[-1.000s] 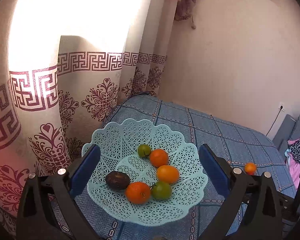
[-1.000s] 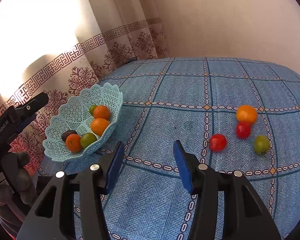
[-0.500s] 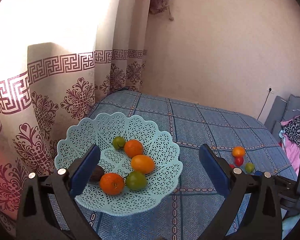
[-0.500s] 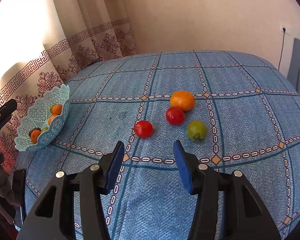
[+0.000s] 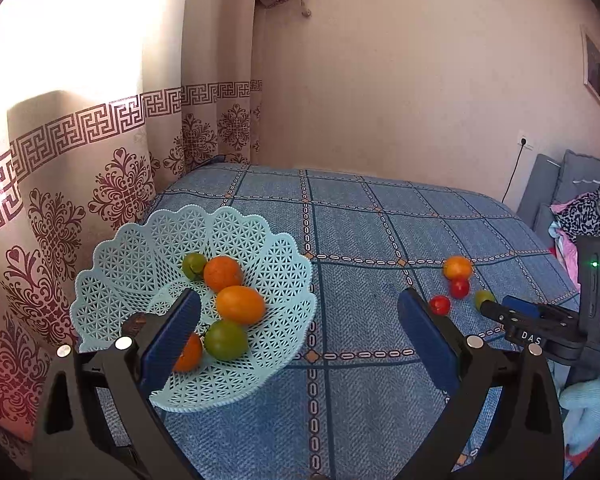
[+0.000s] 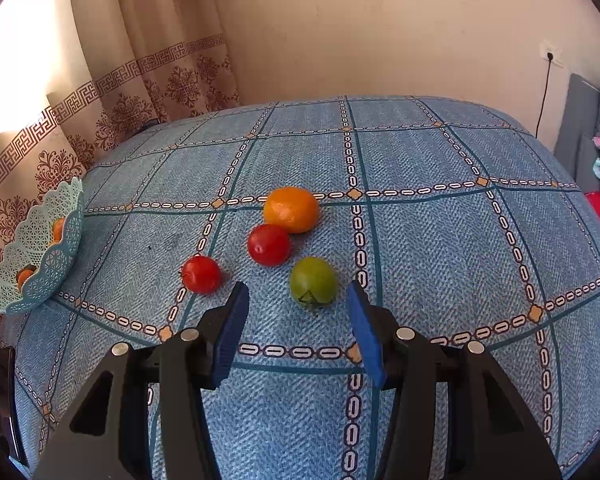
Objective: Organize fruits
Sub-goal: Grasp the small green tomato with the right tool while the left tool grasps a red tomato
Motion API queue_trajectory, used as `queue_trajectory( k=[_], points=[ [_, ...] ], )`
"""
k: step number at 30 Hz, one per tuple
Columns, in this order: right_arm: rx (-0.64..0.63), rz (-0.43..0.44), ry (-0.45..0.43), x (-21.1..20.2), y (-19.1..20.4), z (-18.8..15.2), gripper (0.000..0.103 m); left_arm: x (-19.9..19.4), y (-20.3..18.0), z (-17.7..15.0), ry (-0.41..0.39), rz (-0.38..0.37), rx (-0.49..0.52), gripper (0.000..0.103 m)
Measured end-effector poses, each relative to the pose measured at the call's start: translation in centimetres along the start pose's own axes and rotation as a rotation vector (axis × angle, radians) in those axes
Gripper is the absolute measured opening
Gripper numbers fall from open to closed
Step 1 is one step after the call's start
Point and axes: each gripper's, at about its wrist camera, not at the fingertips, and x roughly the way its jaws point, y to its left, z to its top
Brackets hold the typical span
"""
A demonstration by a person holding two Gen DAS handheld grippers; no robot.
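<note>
Main risk from here: the green tomato [image 6: 313, 282] is round and sits on soft, patterned blue cloth [image 6: 440, 240], so if one of your right-hand pads [image 6: 364, 332] touches it before the other, it will likely roll, either away from you into the red tomato [image 6: 268, 244] just beyond it or off to the side. That red tomato in turn sits against the orange fruit [image 6: 291, 209], so a nudge could scatter the whole cluster; a second red tomato [image 6: 201, 274] lies a little apart to the left and looks safe for now. Closing too hard could also bruise or split the tomato. Your right gripper [image 6: 297, 312] is empty with its jaws spread, hovering low over the cloth, pointed forward with the green tomato sitting just ahead between the fingertips, slightly right of centre; whether it is deep enough to close on the fruit's widest part I cannot tell. Your left gripper [image 5: 297, 320] is likewise spread and holding nothing, hanging over the near rim of the pale blue lattice basket [image 5: 111, 264], which already holds several orange and green fruits and sits well apart from the loose cluster, near the curtain [image 5: 99, 152].
</note>
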Motion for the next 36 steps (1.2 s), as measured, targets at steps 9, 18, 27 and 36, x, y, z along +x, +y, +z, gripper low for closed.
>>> queue_trajectory(
  k=[9,18,27,36],
  points=[
    [-0.012,-0.003,0.042,2.6,-0.2,1.0,0.040,0.6,-1.9,0.2,0.028,-0.012,0.045,0.100],
    [-0.008,0.021,0.058,2.9,-0.5,1.0,0.028,2.0,-4.7,0.3,0.068,-0.043,0.087,0.100],
    [-0.012,-0.008,0.050,0.9,-1.9,0.5,0.028,4.0,-8.0,0.1,0.106,-0.063,0.139,0.100],
    [-0.013,-0.058,0.007,-0.8,-3.7,-0.2,0.028,6.3,-11.4,-0.3,0.141,-0.063,0.199,0.100]
  ],
)
